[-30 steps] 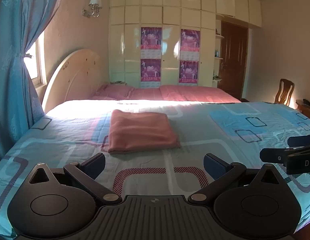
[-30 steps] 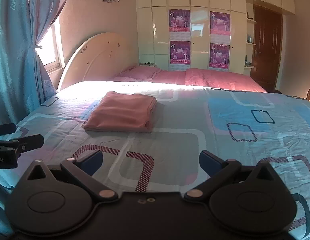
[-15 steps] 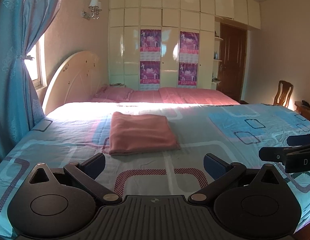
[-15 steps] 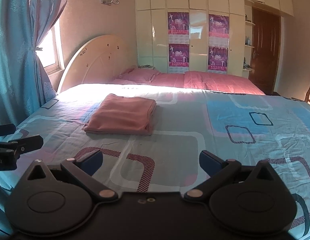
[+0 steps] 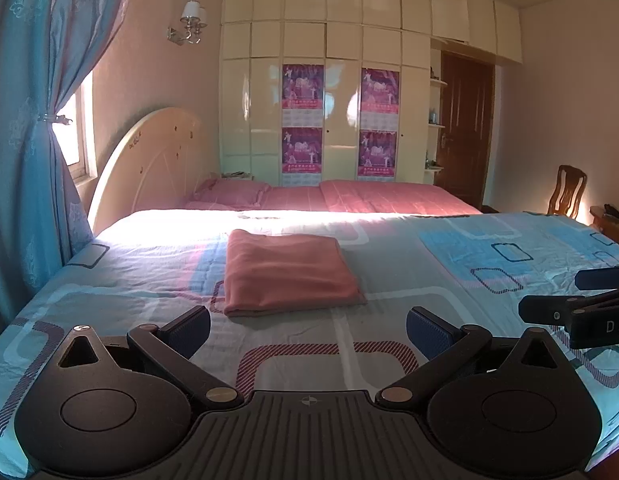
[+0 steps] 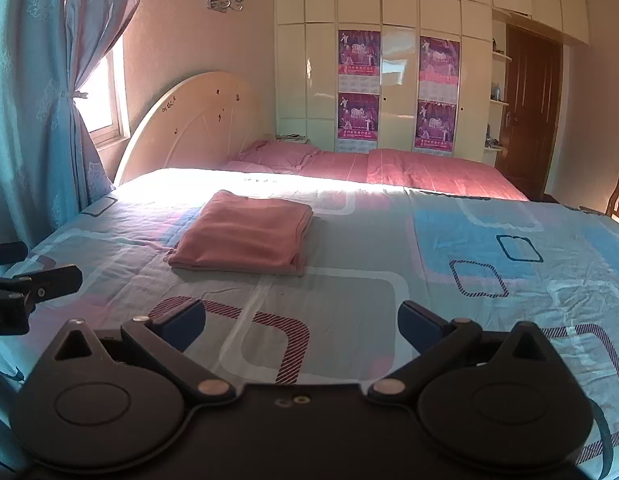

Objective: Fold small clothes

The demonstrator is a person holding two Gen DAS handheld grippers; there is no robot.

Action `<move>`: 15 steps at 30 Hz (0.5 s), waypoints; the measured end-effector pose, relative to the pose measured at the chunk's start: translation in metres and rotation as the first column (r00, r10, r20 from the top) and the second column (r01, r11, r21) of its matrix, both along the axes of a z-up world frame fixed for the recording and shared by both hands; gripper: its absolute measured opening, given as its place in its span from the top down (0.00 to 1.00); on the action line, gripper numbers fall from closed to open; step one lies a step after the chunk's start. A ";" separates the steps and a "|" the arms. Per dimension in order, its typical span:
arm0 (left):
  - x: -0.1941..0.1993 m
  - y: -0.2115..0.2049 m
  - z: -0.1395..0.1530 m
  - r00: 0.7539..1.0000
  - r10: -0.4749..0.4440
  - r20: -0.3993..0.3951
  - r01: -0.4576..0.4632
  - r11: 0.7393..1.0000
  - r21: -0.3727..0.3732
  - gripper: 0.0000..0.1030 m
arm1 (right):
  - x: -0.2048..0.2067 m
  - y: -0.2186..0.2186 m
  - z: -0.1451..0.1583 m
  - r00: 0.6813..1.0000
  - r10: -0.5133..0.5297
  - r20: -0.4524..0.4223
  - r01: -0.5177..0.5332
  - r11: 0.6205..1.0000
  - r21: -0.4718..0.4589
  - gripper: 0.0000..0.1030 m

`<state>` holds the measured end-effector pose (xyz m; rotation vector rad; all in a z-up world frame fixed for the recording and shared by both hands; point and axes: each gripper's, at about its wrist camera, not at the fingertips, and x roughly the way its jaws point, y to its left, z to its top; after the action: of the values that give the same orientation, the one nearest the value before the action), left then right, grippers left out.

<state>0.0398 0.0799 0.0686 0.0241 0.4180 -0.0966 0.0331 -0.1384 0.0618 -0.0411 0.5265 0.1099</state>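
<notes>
Dim, fisheye-warped room; window (image 5: 75, 132) glare bleaching the bedsheet (image 5: 181, 224).

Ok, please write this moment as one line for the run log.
left tongs: open, empty | right tongs: open, empty | pink cloth: folded, on bed, untouched

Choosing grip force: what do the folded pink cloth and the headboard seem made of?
Folded pink cloth: soft matte fabric, perhaps fleece or knit, with rounded fold edges and no sheen. Headboard: hard, cream, glossy, probably painted or lacquered wood, judging by its smooth curved surface.

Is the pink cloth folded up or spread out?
Folded. The pink cloth lies on the bed as a neat rectangle, with stacked layers showing along its right edge.
</notes>
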 end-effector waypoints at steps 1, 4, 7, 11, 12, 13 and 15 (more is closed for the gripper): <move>0.000 0.000 0.000 1.000 -0.001 0.000 0.001 1.000 0.001 0.00 | 0.000 0.000 0.000 1.000 0.000 0.001 0.000 1.000 -0.002 0.01; 0.001 0.001 0.001 1.000 0.000 0.001 0.000 1.000 0.000 0.00 | -0.001 0.001 0.000 1.000 -0.001 0.005 0.001 1.000 -0.003 0.01; 0.001 0.001 0.000 1.000 0.000 0.002 0.000 1.000 0.001 0.00 | -0.001 0.000 0.002 1.000 -0.006 0.009 0.006 1.000 -0.001 0.01; 0.001 0.001 0.001 1.000 0.001 0.005 -0.001 1.000 0.001 0.00 | -0.001 0.000 0.002 1.000 -0.006 0.010 0.006 1.000 -0.002 0.01; 0.002 0.002 0.001 1.000 0.001 0.006 -0.001 1.000 0.001 0.00 | -0.001 0.000 0.002 1.000 -0.004 0.010 0.004 1.000 -0.002 0.01; 0.002 0.002 0.001 1.000 0.001 0.007 -0.001 1.000 0.001 0.00 | -0.001 0.001 0.003 1.000 -0.004 0.009 0.004 1.000 -0.004 0.01; 0.002 0.002 0.001 1.000 0.003 0.010 -0.004 1.000 0.002 0.00 | -0.001 0.001 0.003 1.000 -0.003 0.010 0.003 1.000 -0.004 0.01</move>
<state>0.0415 0.0821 0.0699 0.0260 0.4079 -0.0926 0.0321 -0.1372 0.0649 -0.0450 0.5170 0.1053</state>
